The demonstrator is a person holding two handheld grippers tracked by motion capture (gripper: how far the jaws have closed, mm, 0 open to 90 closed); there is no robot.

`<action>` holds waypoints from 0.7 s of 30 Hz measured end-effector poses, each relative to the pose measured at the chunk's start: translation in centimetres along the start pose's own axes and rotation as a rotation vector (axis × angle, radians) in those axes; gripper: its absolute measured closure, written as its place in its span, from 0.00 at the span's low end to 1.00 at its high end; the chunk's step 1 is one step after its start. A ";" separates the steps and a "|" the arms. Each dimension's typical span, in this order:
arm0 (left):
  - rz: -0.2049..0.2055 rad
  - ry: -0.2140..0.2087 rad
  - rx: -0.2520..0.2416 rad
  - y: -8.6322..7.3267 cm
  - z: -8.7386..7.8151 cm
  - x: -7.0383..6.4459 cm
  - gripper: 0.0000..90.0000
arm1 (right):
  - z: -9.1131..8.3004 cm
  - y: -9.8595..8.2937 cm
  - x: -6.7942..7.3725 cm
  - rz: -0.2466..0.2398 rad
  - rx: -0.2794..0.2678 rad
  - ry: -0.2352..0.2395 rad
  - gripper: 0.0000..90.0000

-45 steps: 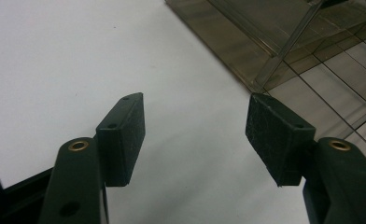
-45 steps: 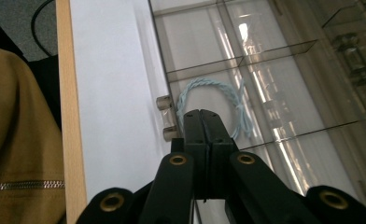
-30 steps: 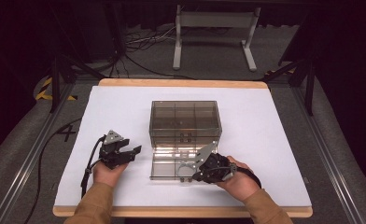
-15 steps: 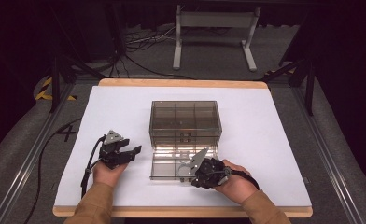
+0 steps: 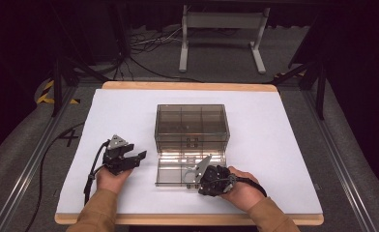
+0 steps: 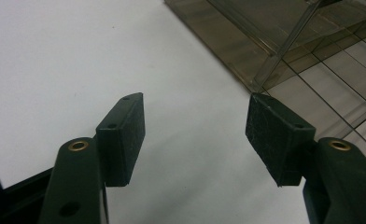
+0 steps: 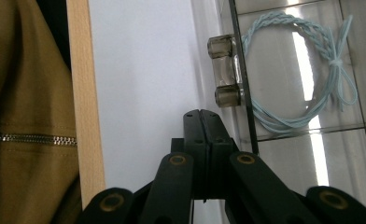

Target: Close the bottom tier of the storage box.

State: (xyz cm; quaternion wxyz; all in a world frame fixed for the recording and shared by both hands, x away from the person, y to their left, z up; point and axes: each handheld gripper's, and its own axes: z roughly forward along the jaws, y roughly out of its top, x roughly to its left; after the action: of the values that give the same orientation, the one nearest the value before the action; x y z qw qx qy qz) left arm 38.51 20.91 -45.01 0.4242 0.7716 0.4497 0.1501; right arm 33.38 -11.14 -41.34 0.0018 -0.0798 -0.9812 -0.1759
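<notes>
two grippers work at one white-covered table [image 5: 274, 145], and everything else sits on it. biggest on the table is the smoky clear compartment box [image 5: 191, 126], standing ahead of both grippers near the middle, its lid [image 5: 178, 171] folded down flat toward the person so it lies between the two grippers.

left gripper [image 5: 134, 158] is held just left of the lid's left edge, resting low over the bare white surface, apart from the box. its jaws stand wide apart with nothing between them; in the left gripper view [image 6: 195, 126] the box corner and the grid of compartments show up and to the right of the right-hand pad, not touching it.

right gripper [image 5: 193, 180] sits at the near edge of the lid, toward its right half, angled across the front rim. its jaws are pressed together, pad against pad, with nothing seen held between them. in the right gripper view [image 7: 202, 114] the closed tips point just short of the lid's small clear latch tab [image 7: 224, 71], which juts from the dark rim just ahead and slightly right of the tips; whether the tips touch the rim cannot be told.

smallest is a pale blue braided cord loop [image 7: 302, 70] with a knot, lying beyond the rim to the right of the closed tips, seen through the clear plastic.
</notes>
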 end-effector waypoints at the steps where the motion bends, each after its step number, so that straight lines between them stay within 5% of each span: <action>1: 0.000 0.000 0.000 0.0 0.0 0.0 0.43 | 0.0 0.0 0.0 -0.003 0.002 -0.007 1.00; 21: -0.002 0.001 -0.002 0.0 0.0 0.0 0.43 | 0.3 0.2 -0.3 0.009 0.004 -0.041 1.00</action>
State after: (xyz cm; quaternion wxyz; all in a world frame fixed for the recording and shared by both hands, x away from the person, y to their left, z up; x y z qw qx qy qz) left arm 38.50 20.91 -45.01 0.4250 0.7707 0.4503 0.1504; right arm 33.74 -10.92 -41.61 -0.0172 -0.0878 -0.9809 -0.1725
